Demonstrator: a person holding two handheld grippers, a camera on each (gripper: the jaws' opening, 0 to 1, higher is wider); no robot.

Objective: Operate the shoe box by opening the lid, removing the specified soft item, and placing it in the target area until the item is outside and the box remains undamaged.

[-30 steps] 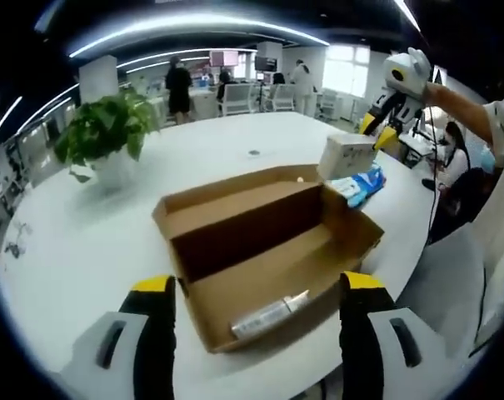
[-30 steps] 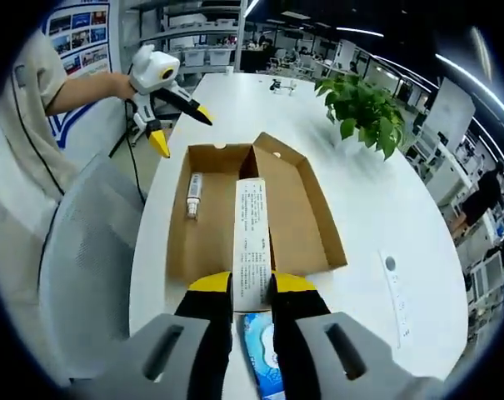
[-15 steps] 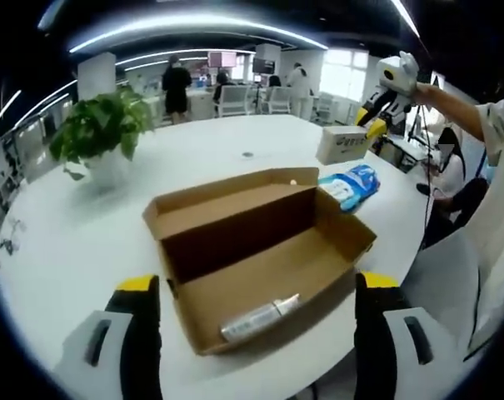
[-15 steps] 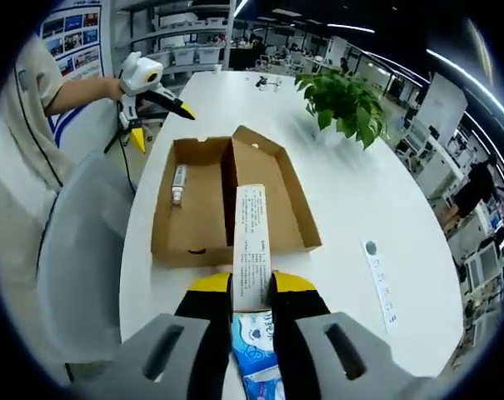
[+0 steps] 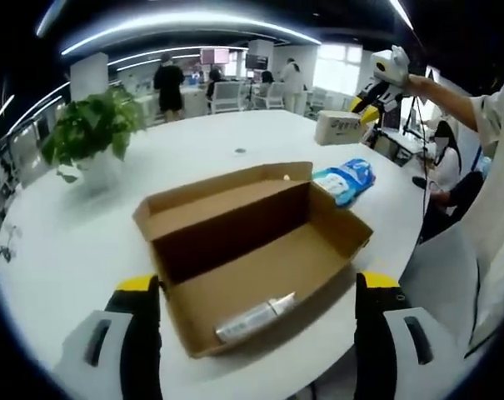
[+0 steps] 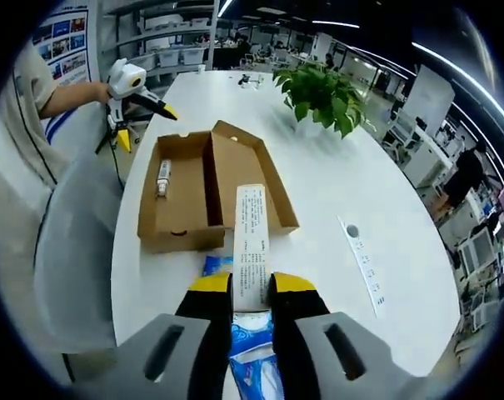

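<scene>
The brown shoe box (image 5: 227, 233) lies with its lid folded back on the white table (image 5: 85, 233); a white tube (image 5: 253, 317) rests inside near the front wall. My left gripper (image 5: 258, 282) hovers before the box, jaws wide apart with nothing between them. A blue soft wipes pack (image 5: 345, 180) lies on the table beside the box's far end. My right gripper (image 6: 252, 282) is shut on a long white carton (image 6: 252, 242), held above the blue pack (image 6: 250, 333) and clear of the shoe box (image 6: 210, 187). The left gripper (image 6: 145, 127) hangs open past the box's far end.
A potted plant (image 5: 93, 125) stands at the back left of the table. A power strip (image 6: 364, 262) lies on the table to the right. A grey chair (image 6: 77, 242) sits against the table's edge by the person's sleeve (image 6: 18, 125). People stand in the far background.
My right gripper has carried the white carton up and away from the shoe box, past the blue pack. My left gripper's jaws stand wider apart and it has drawn back slightly.
</scene>
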